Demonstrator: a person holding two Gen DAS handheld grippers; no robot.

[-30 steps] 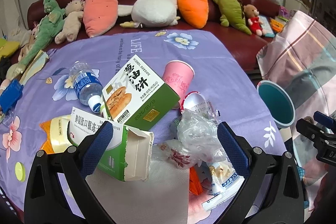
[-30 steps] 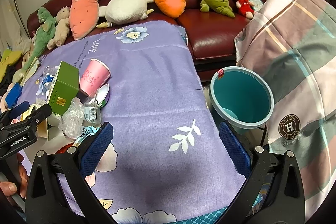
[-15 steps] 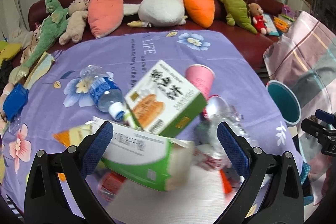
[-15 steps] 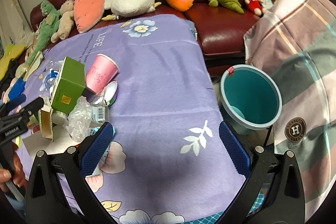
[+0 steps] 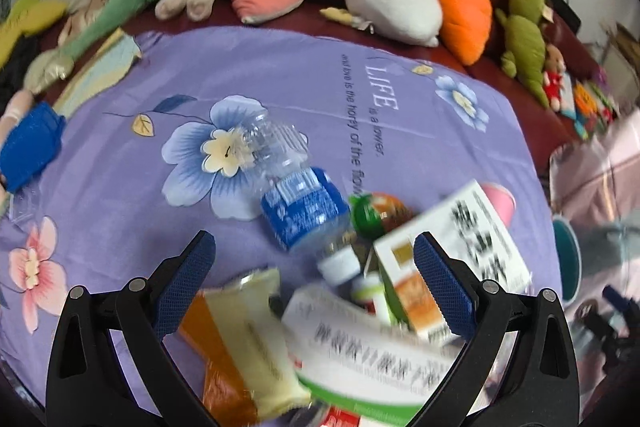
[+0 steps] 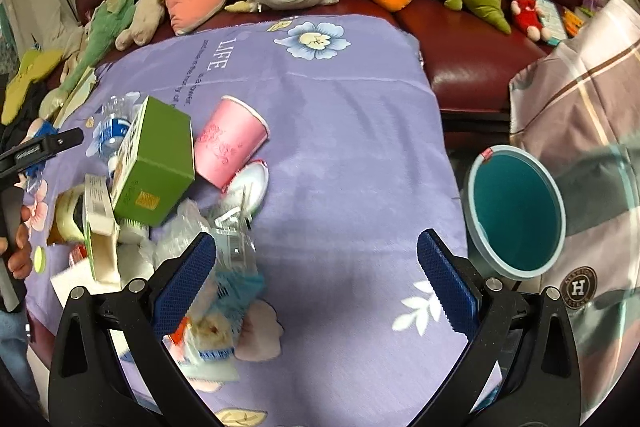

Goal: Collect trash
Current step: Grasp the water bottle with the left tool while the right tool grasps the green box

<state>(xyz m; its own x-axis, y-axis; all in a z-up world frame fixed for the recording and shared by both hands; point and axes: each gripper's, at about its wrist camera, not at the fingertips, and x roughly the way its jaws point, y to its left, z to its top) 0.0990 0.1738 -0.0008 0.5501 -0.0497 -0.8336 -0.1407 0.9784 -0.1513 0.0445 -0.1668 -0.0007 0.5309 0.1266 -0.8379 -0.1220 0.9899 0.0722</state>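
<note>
Both jaws wide — left gripper [image 5: 314, 259] over water bottle [image 5: 296, 187], cartons.

My left gripper [image 5: 314, 267] has swung left and dropped closer over the pile: the water bottle [image 5: 296, 195], off to the left a second ago, now lies nearly between the wide-spread fingers [image 5: 192, 267], and the orange snack packet [image 5: 236, 343] fills the lower middle. My right gripper [image 6: 316, 275] has slid left toward the trash, so the crumpled plastic wrappers [image 6: 216, 267] now sit by its left finger and the teal bin [image 6: 516, 211] has moved right.
</note>
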